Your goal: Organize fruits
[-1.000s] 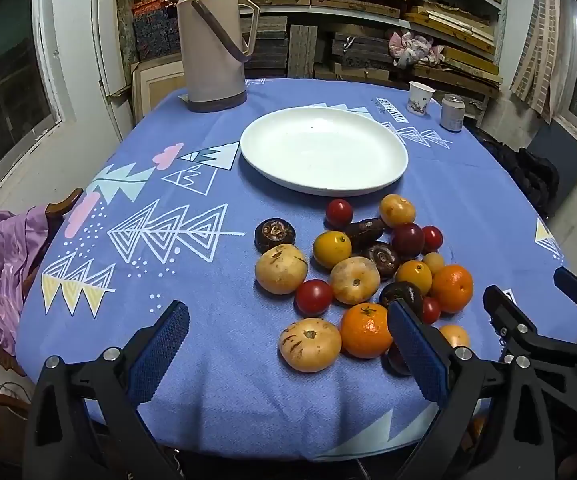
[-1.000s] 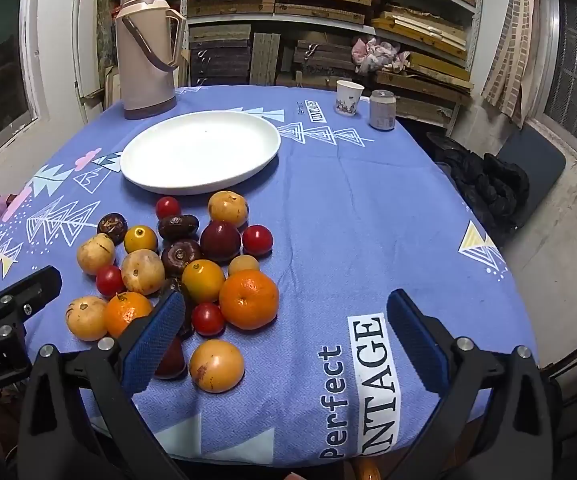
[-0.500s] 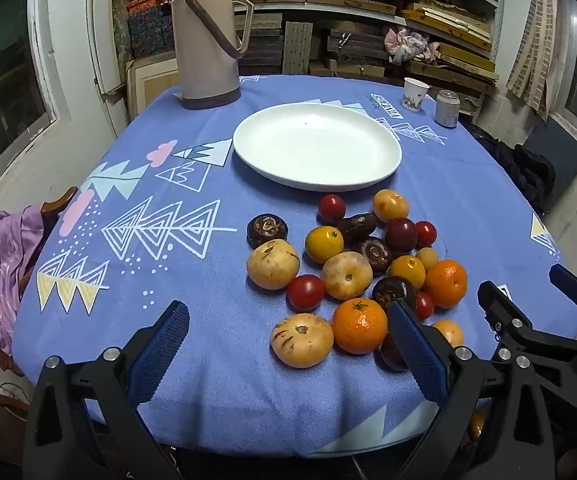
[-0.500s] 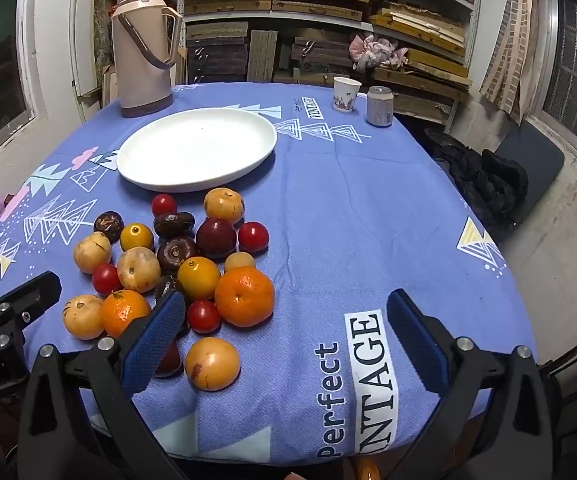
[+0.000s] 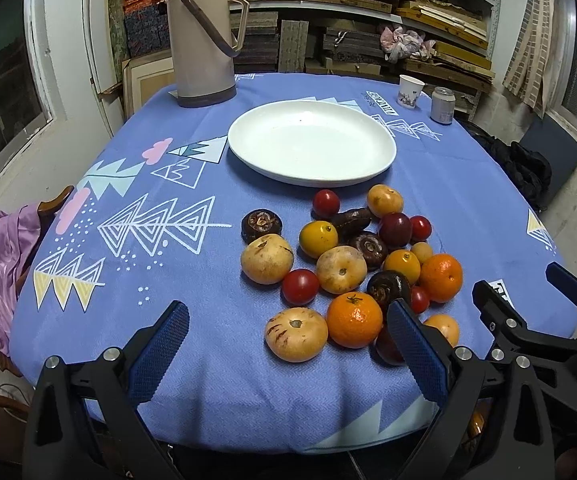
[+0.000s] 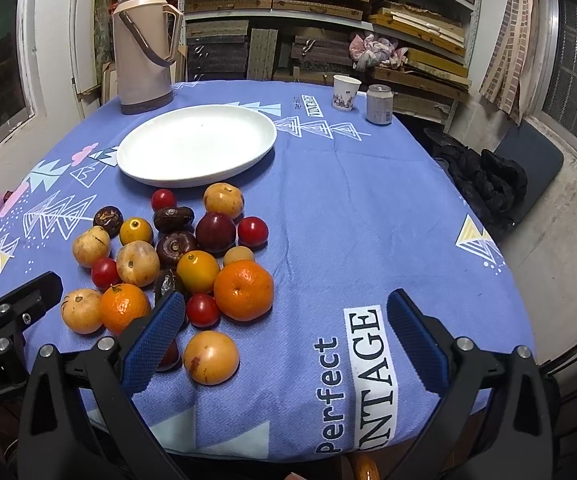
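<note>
Blue cloth bench (image 5: 192, 344): sitting slightly lower in both views than a second ago; both grippers are edging in, nothing picked yet.
Plate (image 5: 384, 148): lying bare, just behind the fruit.
Fruit pile (image 5: 342, 268): lying loose on the bench, unmoved.
Left gripper (image 5: 288, 354): jaws gaping wide, holding nothing.
Right gripper (image 6: 286, 344): jaws gaping wide, holding nothing.
Text: cloth is reading "Perfect ...NTAGE" (image 6: 370, 372).

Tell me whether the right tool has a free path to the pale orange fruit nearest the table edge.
Probably yes. The right tool is open and holds nothing, and the pale orange fruit lies at the pile's near edge, just inside its left finger, with nothing stacked on it.
</note>
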Tool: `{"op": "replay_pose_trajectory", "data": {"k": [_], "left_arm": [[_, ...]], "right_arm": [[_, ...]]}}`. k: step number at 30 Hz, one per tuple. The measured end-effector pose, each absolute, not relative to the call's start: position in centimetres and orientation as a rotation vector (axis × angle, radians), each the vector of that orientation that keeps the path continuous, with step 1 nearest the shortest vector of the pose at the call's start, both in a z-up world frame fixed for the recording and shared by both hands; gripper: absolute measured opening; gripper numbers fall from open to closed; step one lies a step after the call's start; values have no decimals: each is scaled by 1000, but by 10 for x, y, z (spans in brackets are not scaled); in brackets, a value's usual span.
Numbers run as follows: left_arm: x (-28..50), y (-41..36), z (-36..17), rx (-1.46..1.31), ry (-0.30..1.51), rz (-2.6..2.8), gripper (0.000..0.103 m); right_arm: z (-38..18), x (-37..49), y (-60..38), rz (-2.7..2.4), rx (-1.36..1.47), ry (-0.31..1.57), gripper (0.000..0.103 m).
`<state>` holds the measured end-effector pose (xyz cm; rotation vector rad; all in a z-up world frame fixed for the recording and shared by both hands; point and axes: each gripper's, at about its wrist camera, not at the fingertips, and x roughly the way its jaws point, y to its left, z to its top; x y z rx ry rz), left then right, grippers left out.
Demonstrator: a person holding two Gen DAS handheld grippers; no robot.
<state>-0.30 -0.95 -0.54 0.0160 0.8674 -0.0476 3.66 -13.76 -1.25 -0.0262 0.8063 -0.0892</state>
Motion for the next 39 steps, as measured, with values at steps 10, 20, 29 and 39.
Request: {"op": "replay_pose_trajectory", "data": {"k": [10, 20, 29, 39], "left_arm": [[-3, -9, -7, 14, 870, -47, 100], [-3, -8, -7, 14, 870, -47, 100], [-3, -8, -7, 13, 870, -47, 100], [-3, -8, -7, 13, 872, -47, 100]], "right_arm": [[-13, 37, -135, -82, -29, 810, 99], [-14, 37, -134, -78, -31, 811, 99], [-14, 37, -134, -78, -31, 812, 99], [-14, 37, -133, -79, -31, 813, 99]]}}
